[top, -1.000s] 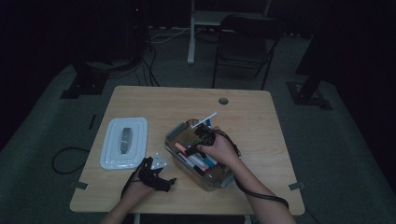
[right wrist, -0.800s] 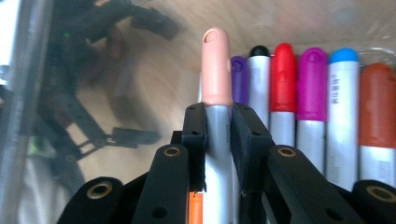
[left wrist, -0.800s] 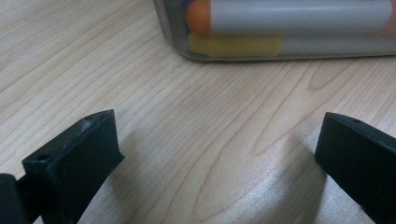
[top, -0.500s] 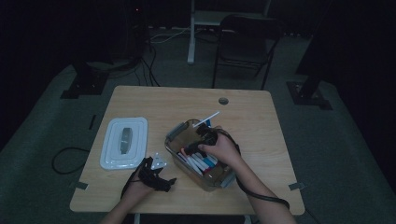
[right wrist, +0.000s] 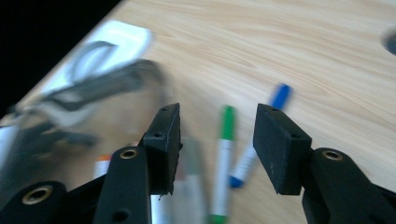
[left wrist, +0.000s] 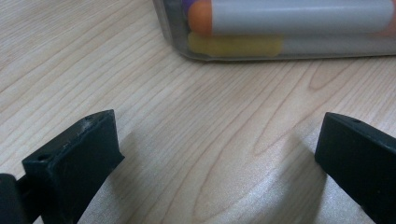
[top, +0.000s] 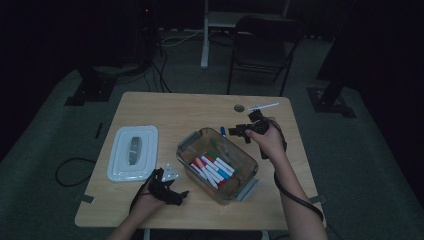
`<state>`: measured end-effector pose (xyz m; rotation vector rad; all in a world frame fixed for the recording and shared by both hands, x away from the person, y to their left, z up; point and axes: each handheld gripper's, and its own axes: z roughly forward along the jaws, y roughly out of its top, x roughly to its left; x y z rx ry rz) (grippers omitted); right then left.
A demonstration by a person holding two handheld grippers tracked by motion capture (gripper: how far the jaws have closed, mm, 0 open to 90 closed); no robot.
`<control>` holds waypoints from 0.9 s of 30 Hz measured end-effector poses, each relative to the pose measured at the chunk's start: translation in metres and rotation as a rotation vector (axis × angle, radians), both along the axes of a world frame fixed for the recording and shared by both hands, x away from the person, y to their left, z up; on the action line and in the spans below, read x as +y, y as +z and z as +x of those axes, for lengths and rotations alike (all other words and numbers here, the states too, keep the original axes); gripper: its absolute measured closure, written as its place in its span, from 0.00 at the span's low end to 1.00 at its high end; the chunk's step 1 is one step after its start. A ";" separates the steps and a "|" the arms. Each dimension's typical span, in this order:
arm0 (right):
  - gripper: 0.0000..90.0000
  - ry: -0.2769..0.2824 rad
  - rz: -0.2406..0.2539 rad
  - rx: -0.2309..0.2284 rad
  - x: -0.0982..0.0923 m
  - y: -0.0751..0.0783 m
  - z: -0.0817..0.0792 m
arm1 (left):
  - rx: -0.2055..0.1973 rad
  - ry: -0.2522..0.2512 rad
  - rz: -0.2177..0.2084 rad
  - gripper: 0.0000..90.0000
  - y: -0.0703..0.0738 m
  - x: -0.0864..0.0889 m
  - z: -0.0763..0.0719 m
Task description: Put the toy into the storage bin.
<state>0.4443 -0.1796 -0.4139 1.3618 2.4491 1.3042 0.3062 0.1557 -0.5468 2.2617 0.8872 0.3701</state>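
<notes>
Markers lie packed in the clear box (top: 220, 167) near the middle of the pale wooden desk (top: 165, 107) in the high view, their caps red, green, blue and orange. Against the earlier pictures, the right tongs (top: 243, 131) have left the box, where they were dipped among the markers, and now hang over the desk just beyond its far rim, beside a blue-capped marker (top: 223, 131) lying loose on the wood. A white pen (top: 262, 106) lies farther off by the round hole. I judge one marker has just been dropped in and the hand is going for the next. The white lid (top: 133, 151) rests flat at the left, well apart. The left tongs (top: 167, 192) sit low on the desk near the box's corner.

From the left gripper view, the left tongs (left wrist: 219, 163) stand wide with nothing between them, bare wood grain below; the box wall (left wrist: 280, 44) shows smooth and see-through, with orange and yellow caps behind it.

Along the right gripper view, the right tongs (right wrist: 217, 128) have just been opening and stand partly spread, empty. A green-capped marker (right wrist: 224, 154) and a blue-capped marker (right wrist: 261, 135) lie beyond them, slim, round and glossy, though blurred.
</notes>
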 end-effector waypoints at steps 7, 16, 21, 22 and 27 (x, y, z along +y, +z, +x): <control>0.57 -0.087 -0.028 0.089 -0.009 -0.060 0.034 | 0.000 -0.001 0.002 0.01 0.000 0.000 0.000; 0.57 -0.065 -0.092 0.127 0.009 -0.101 0.057 | -0.001 -0.001 0.002 0.01 0.000 0.000 0.000; 0.57 -0.046 -0.116 0.116 0.017 -0.107 0.062 | 0.000 -0.001 0.002 0.01 0.000 0.000 0.000; 0.57 -0.041 -0.121 0.117 0.019 -0.108 0.063 | 0.000 -0.001 0.002 0.01 0.000 0.000 0.000; 0.66 -0.038 -0.164 0.105 0.024 -0.111 0.065 | 0.000 -0.001 0.002 0.01 0.000 0.000 0.000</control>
